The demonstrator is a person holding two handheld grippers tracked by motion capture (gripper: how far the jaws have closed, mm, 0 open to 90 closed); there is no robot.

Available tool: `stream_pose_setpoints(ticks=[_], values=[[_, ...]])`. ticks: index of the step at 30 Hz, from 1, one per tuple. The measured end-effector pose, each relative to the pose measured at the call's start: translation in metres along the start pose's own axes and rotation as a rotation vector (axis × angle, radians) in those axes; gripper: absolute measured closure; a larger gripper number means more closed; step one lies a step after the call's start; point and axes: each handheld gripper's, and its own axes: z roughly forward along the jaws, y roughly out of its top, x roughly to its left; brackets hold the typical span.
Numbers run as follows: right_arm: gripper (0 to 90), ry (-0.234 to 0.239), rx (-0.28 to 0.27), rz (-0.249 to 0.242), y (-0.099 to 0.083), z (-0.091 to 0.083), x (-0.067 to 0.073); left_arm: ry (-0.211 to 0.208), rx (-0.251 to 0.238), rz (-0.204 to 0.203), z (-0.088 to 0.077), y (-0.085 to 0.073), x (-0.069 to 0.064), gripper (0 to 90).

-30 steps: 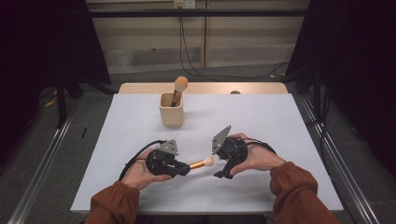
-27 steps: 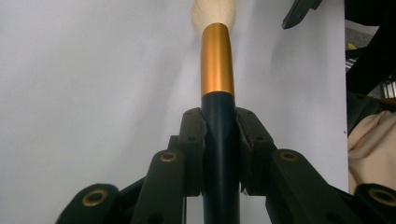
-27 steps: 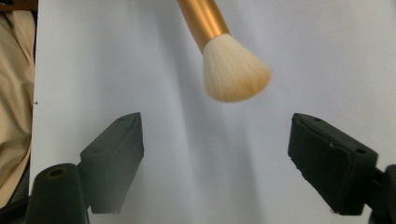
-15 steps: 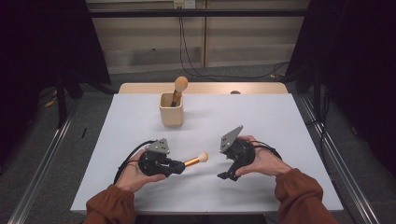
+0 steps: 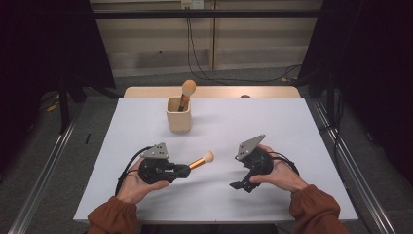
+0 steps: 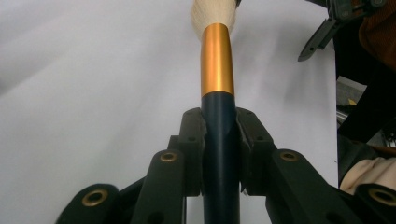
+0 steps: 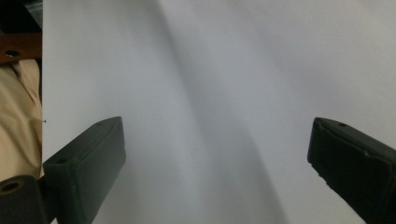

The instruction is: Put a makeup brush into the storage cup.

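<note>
Standing well beyond: cup (image 5: 178,117) with brush (image 5: 187,91)

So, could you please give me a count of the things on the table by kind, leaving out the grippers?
Makeup brushes: 2, one shut in the left gripper, one standing in the cup
Beige cups: 1
Total: 3
The right gripper is open and holds nothing.
</note>
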Motion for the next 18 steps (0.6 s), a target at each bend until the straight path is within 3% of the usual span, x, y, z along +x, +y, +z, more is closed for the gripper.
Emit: stream_pose_setpoints(ticks=[3,6,8,11,18], values=[[3.4,-0.004,-0.026,0.002,-0.003,-0.002,0.003,-0.001,-0.028,-0.001,-0.001,-0.001,-0.001,74.4],[2.9,0.021,-0.044,0.024,-0.007,-0.004,0.003,0.002,-0.055,-0.006,-0.001,-0.001,-0.001,74.4],[2.9,-0.012,-0.061,0.037,-0.009,-0.005,0.004,0.002,-0.071,-0.011,-0.001,-0.002,-0.001,74.4],[2.7,-0.006,-0.091,0.061,-0.011,-0.006,0.005,0.009,-0.093,-0.011,-0.002,-0.002,-0.001,74.4],[3.3,-0.045,-0.172,0.083,-0.012,-0.006,0.011,0.003,-0.145,0.01,-0.005,-0.001,-0.005,74.4]])
